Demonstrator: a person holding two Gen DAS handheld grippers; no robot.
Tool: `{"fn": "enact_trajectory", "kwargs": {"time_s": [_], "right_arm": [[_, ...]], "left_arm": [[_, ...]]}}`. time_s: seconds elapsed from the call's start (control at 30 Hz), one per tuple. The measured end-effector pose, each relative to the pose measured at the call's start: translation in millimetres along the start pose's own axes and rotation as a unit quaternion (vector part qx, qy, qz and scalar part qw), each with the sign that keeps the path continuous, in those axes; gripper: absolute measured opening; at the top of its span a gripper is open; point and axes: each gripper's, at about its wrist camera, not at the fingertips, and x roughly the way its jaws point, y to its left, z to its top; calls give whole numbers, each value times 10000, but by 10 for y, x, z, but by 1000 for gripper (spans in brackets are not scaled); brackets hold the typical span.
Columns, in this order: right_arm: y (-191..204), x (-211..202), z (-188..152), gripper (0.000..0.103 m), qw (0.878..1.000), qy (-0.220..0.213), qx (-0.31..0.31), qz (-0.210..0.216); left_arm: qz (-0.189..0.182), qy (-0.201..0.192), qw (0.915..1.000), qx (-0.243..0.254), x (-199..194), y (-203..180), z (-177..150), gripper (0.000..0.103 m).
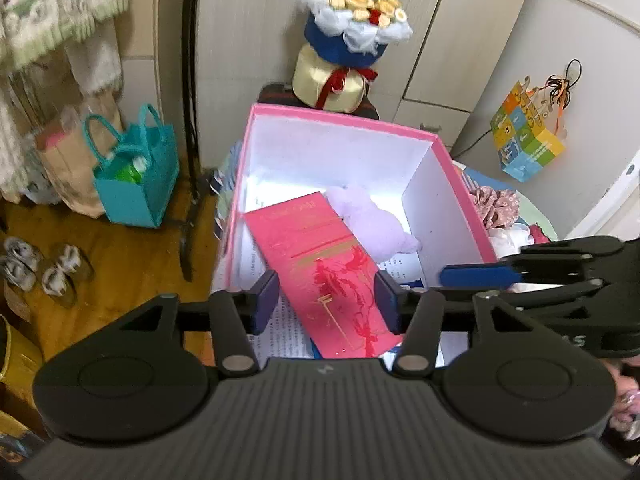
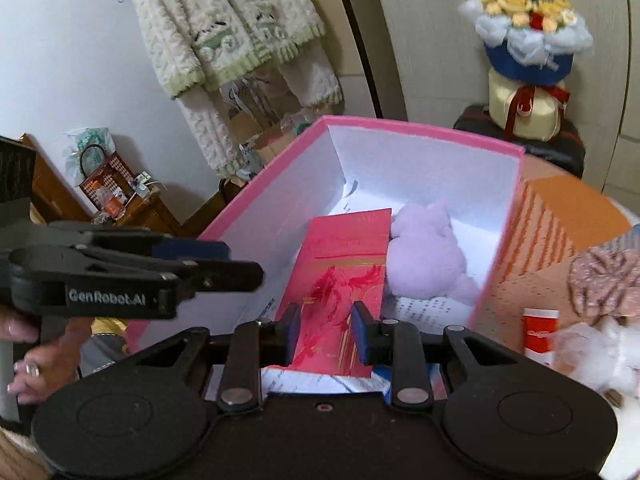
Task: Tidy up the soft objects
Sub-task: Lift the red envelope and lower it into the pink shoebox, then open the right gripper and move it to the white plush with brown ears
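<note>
Lilac plush soft toy (image 1: 370, 222) lies inside pink-walled cardboard box w/ white lining (image 1: 460, 200), toward far right corner, touching red printed envelope-like card (image 1: 328, 272) slanted along box floor over printed paper sheets (image 1: 288, 332). Left gripper (image 1: 326, 300) hovers above card, jaws apart, empty. Right gripper (image 2: 326, 330) also parted, holding nothing, over box's near end. Outside box to right: floral fabric scrunchie (image 2: 604, 280), white fluffy item (image 2: 600, 354), small red-white container (image 2: 540, 330). Yarn-flower bouquet (image 1: 352, 12) behind box
</note>
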Motion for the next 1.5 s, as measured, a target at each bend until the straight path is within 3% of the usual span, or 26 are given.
{"fn": "enact_trajectory", "kwargs": {"time_s": [0.27,0.5,0.77,0.87,1.2,1.33,1.5], "right_arm": [[148,-751,-338,44,9971,-575,-394,-321],[159,-1425,-737,54,9914,-893,-561,-777],[135,-2070,-1221,71,9843,-1106,-710,-1174],[116,-2219,-1404,79,9810,-1164,-789,-1334],[-176,-2338,-1860,83,9804,-995,-880,-1458],[-335,-2291,-1967,83,9795,-1007,-1072,-1377],[-567,-2094,-1998,84,9758,-1190,-1398,-1189]], "left_arm": [[-202,-330,9985,387,-587,-265,-192,62],[-785,-344,9937,722,-946,-632,-404,65],[-1386,-241,9816,1294,-1138,-1165,-655,65],[-1489,-215,9782,1431,-1136,-1318,-737,65],[-1711,222,9709,1660,-740,-1865,-925,65],[-1631,395,9713,1685,-513,-2033,-908,72],[-1501,205,9754,1604,-241,-2203,-850,78]]}}
